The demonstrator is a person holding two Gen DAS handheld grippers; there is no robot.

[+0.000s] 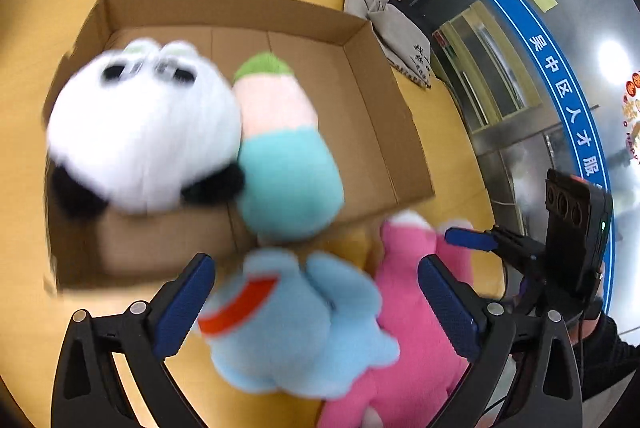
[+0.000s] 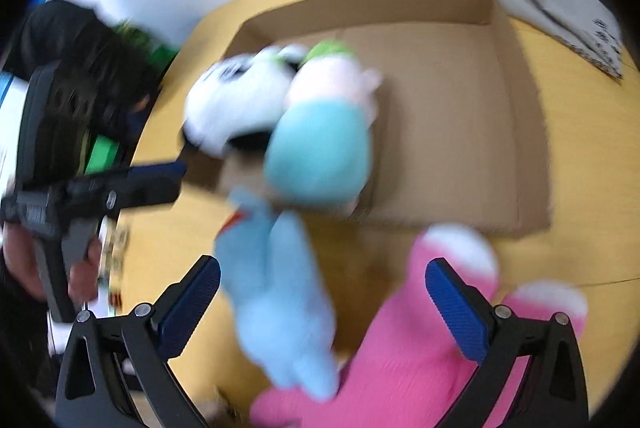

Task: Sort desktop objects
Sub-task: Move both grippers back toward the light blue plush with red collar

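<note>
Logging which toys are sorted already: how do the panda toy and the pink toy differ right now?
The panda toy is white with black patches; the pink toy is bright pink with white tips. The panda toy lies in the cardboard box; the pink toy lies outside it on the wooden table. The panda toy touches a teal-and-pink toy; the pink toy lies beside a light blue toy. Both are plush, and neither is gripped.

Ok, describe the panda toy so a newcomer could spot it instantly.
Find the open cardboard box on the yellow table. The panda plush lies at its left side, against the teal-and-pink plush. It alone is white with black patches.
</note>
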